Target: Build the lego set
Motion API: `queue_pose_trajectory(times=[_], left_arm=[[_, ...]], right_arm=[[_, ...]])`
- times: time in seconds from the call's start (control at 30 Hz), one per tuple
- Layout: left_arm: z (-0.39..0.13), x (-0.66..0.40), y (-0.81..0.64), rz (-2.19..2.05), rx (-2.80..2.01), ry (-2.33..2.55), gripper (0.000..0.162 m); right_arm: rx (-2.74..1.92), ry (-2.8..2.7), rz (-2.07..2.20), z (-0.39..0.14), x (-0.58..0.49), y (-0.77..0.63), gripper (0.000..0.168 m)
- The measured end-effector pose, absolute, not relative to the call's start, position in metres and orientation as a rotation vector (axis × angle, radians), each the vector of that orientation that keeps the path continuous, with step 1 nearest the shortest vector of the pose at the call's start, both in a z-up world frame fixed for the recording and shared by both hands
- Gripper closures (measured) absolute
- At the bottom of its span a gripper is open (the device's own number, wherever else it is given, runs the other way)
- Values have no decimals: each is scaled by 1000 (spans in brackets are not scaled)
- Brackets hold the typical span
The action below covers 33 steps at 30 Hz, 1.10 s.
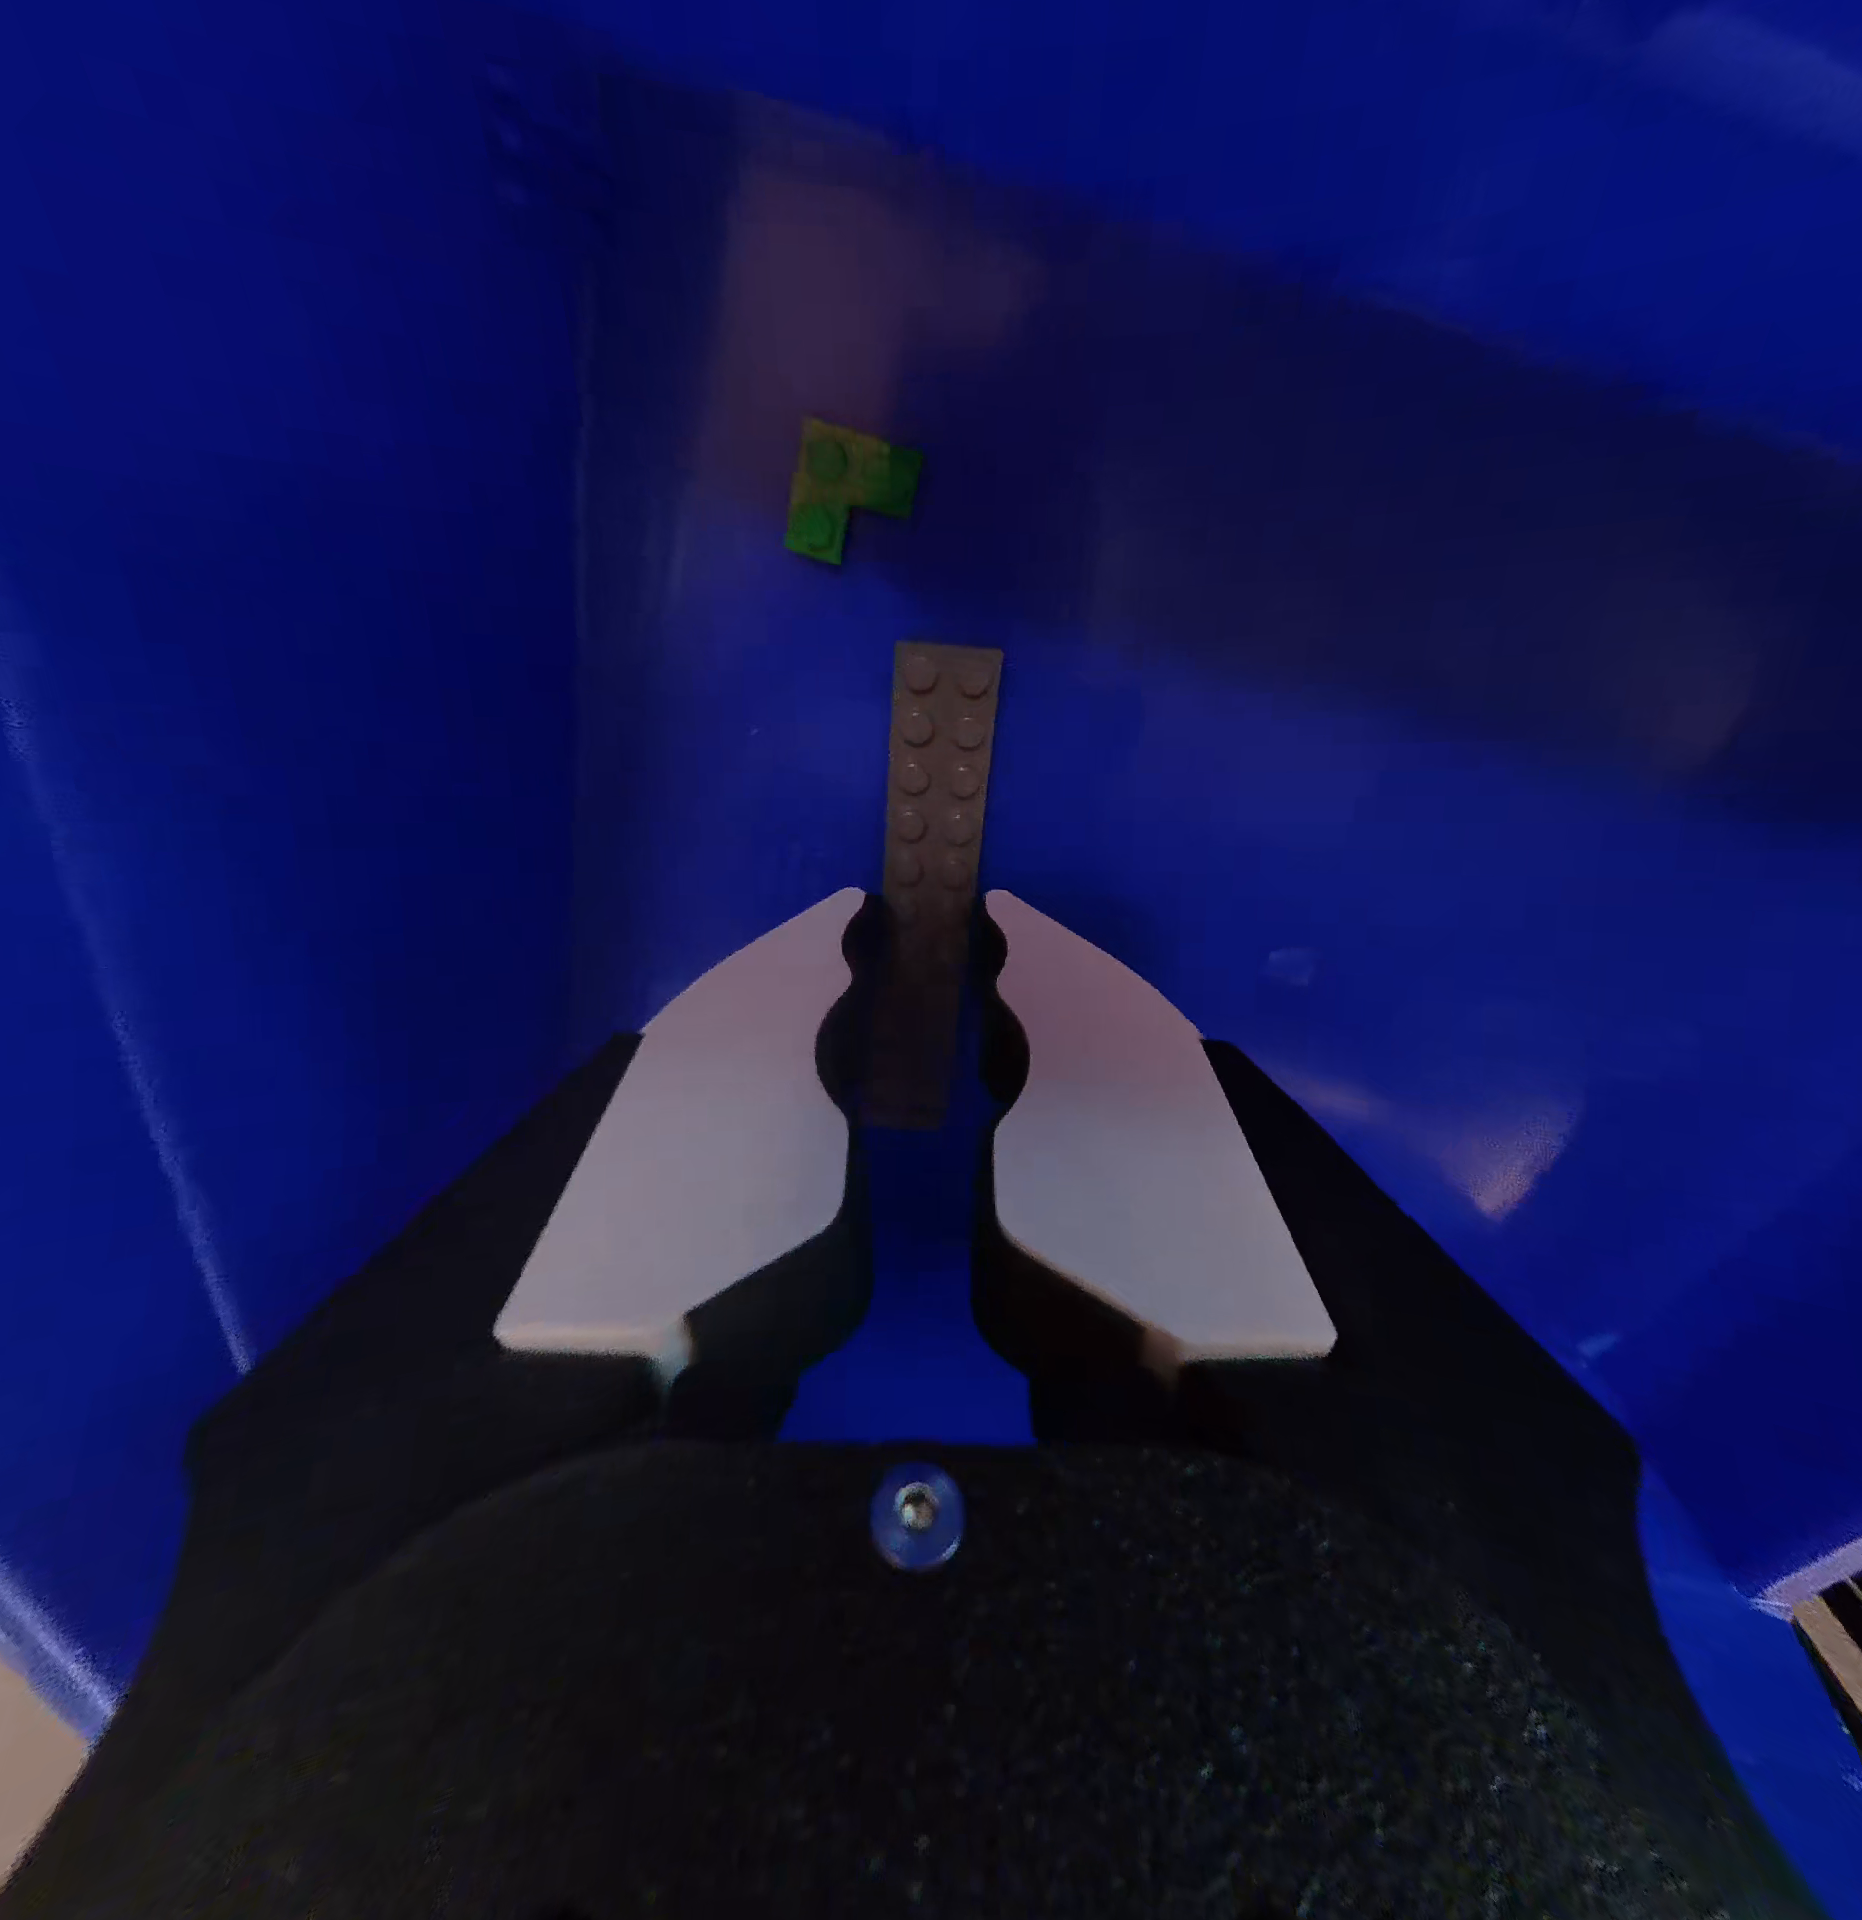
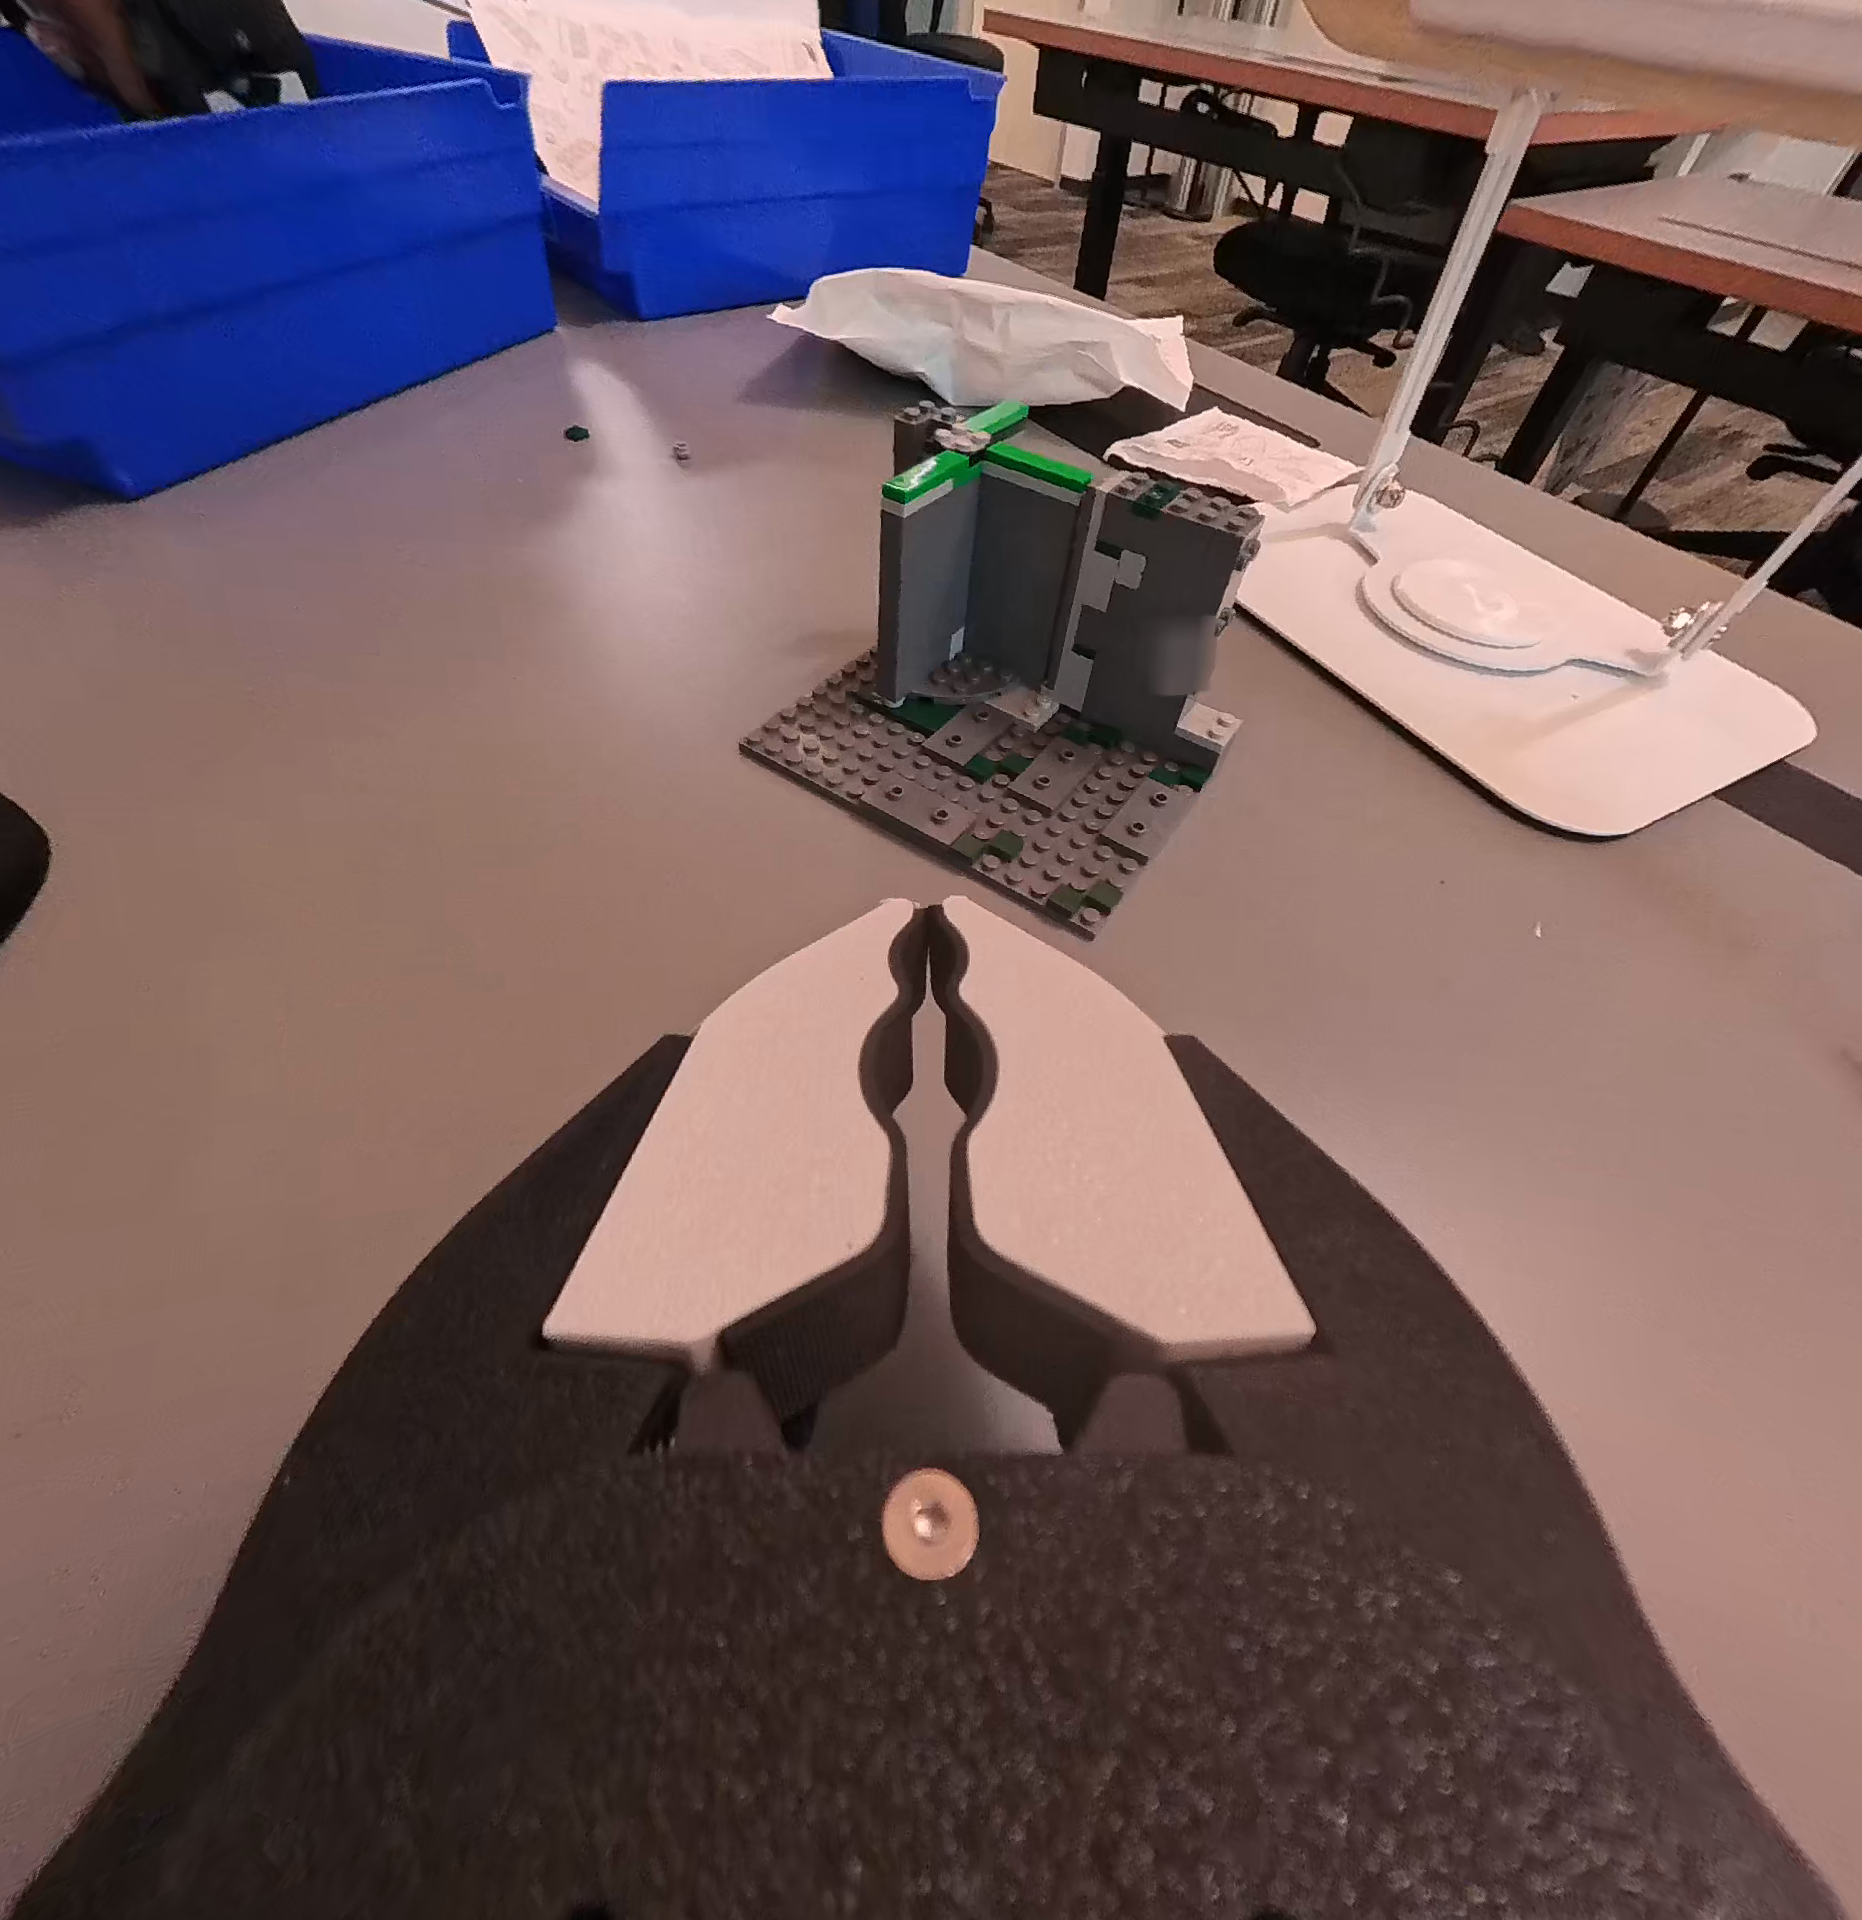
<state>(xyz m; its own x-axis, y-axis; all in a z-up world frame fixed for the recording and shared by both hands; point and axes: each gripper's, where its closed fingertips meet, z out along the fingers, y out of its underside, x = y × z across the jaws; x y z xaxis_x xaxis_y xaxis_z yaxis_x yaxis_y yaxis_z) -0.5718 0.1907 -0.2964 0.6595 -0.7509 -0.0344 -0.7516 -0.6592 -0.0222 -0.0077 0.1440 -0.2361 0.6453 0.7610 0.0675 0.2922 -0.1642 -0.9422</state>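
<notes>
Lego model (image 2: 1010,665) stands half-built at centre frame, beyond the empty, closed right gripper (image 2: 929,914). Left gripper (image 1: 925,906) clamps a brown plate (image 1: 937,831) inside the blue bin (image 1: 283,727). Judged next: lift it clear and carry it over.

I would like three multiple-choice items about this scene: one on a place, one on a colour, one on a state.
1. Where is the left tool?
A. inside a blue bin
B. over the grey table
C. beside the white stand

2. What colour is the small L-shaped plate in the bin?
A. red
B. green
C. white

3. In what state is the right tool?
A. shut on a brick
B. wide open
C. shut and empty

Key: 1 A, blue walls fill the left wrist view; 2 B, it lies green beyond the long dark plate that the left tool grips; 3 C, its tips meet with nothing between them.
</notes>
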Motion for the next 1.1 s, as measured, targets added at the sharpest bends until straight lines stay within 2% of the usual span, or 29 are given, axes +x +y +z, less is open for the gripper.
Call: queue_pose_trajectory(times=[0.13,0.3,0.43,0.53,0.73,1.1], left_arm=[[-280,-558,187,61,-2751,1301,145],[-199,-514,189,165,-2512,1352,145],[-146,-440,179,211,-2324,1508,145],[-133,-364,166,152,-2186,1668,146],[-158,-224,149,16,-1964,1925,146],[-270,-66,145,-229,-1985,2065,146]], right_arm=[[-1727,-862,521,-232,-7,142,168],[-1713,-869,542,-228,-10,140,168],[-1696,-887,551,-225,-14,138,168],[-1683,-889,546,-221,-13,136,168],[-1663,-864,527,-211,-5,135,168],[-1673,-755,505,-200,18,148,168]])
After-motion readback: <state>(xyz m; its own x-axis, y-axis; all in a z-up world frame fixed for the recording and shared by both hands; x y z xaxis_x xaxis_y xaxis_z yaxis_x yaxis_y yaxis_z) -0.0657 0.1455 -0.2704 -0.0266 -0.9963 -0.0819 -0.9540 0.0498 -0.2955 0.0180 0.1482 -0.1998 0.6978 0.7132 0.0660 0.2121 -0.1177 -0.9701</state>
